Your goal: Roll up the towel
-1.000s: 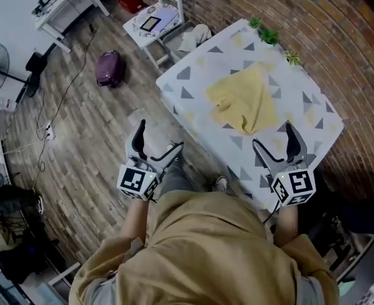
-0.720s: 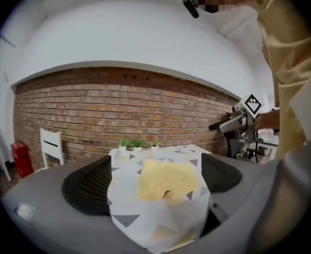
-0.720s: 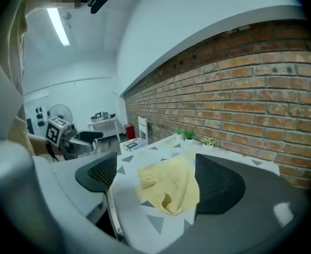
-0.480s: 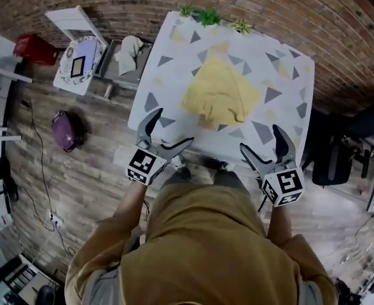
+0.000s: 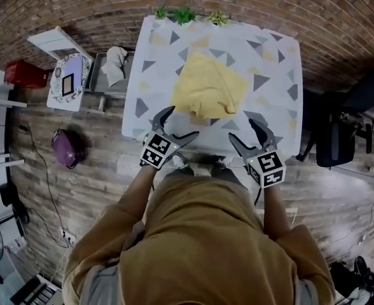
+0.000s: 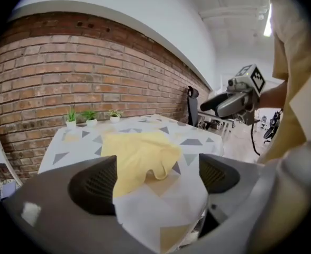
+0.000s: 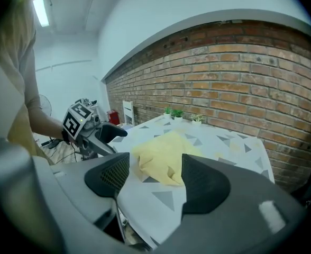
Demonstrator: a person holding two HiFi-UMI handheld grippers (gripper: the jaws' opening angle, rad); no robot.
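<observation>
While the yellow towel (image 5: pixel 207 93) is lying in a loose heap on the table (image 5: pixel 276 75), both grippers are hanging over the near edge without touching it. The towel's closest corner is reaching toward the near edge, a bit left of the middle. Bare table is showing all around the towel, with the most room toward the right edge and the far right corner. Three small plants (image 5: pixel 184 14) are standing in a row along the far edge, well apart from the towel. The left gripper (image 5: pixel 180 122) is pointing in by the near left corner, with its jaws standing wide apart and holding nothing. The right gripper (image 5: pixel 243 129) is pointing in further right along the near edge. Its jaws have just been closing partway, but they are gripping nothing.
</observation>
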